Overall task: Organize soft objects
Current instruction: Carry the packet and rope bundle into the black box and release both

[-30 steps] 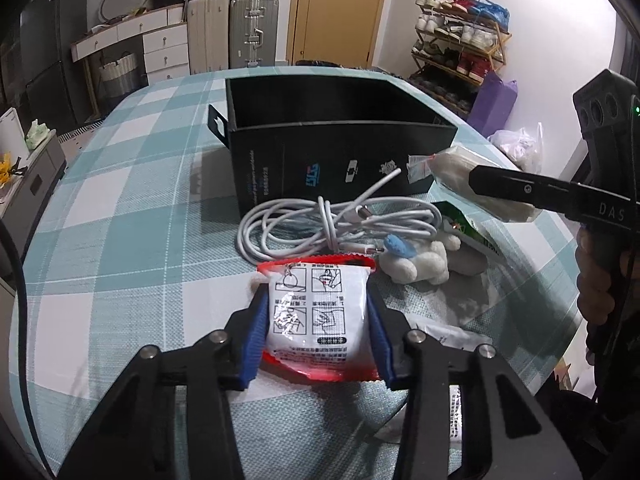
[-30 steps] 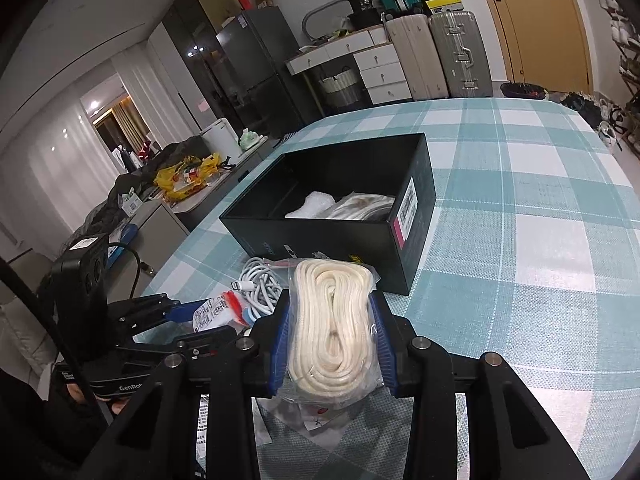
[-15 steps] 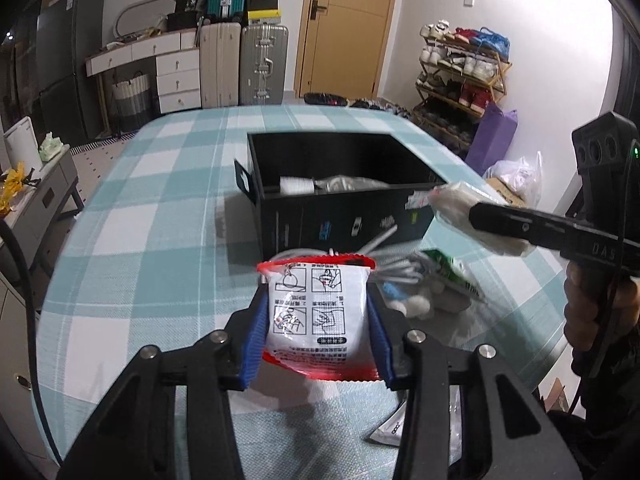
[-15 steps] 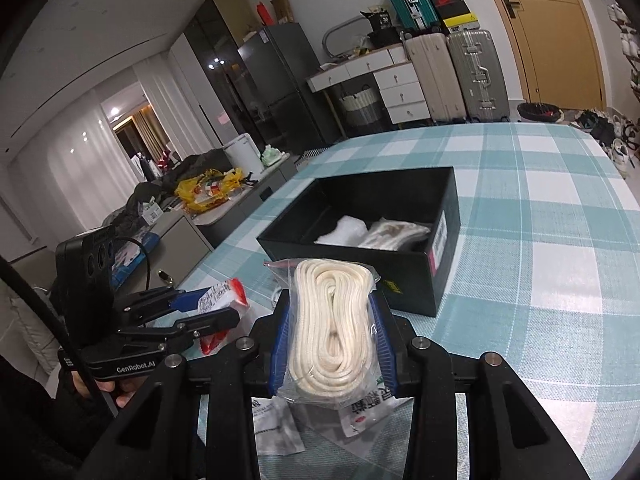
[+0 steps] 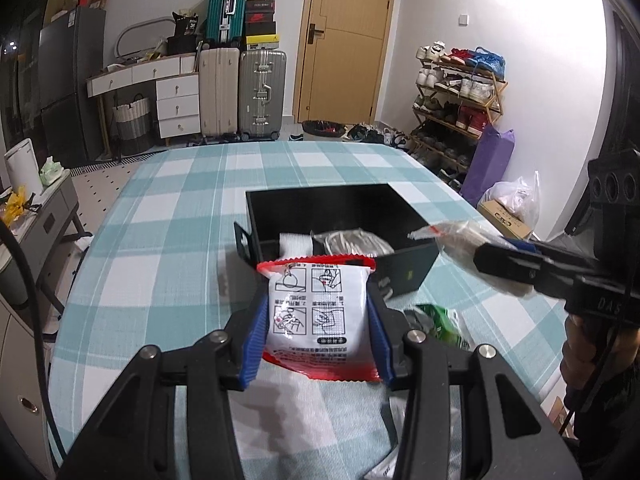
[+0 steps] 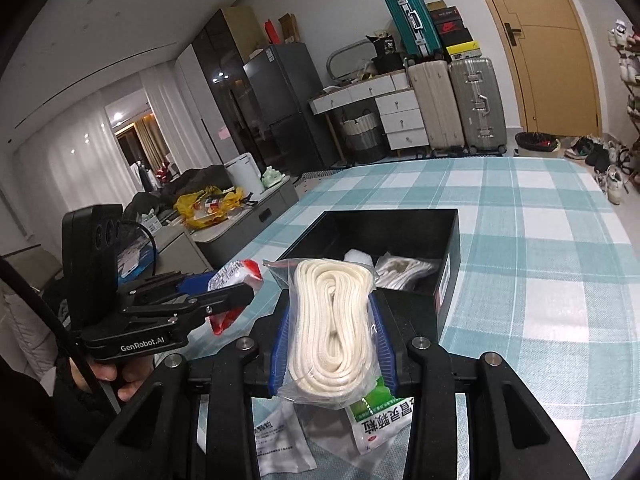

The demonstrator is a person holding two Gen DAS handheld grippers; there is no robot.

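— On the checked tablecloth (image 5: 168, 240), how far along is the sorting?

— Partly done, I'd judge: the black box (image 5: 340, 208) already holds a white wad (image 6: 360, 258) and a bagged bundle (image 6: 404, 270); a green packet (image 5: 444, 322) lies outside it.

— And the grippers?

— Left gripper (image 5: 318, 316) pinches the red-edged sachet (image 5: 318, 312), right gripper (image 6: 332, 332) pinches the bagged rope coil (image 6: 332, 328) — both held above the table, short of the box.

— Orientation?

— Each long axis runs along the fingers, pointing toward the box.
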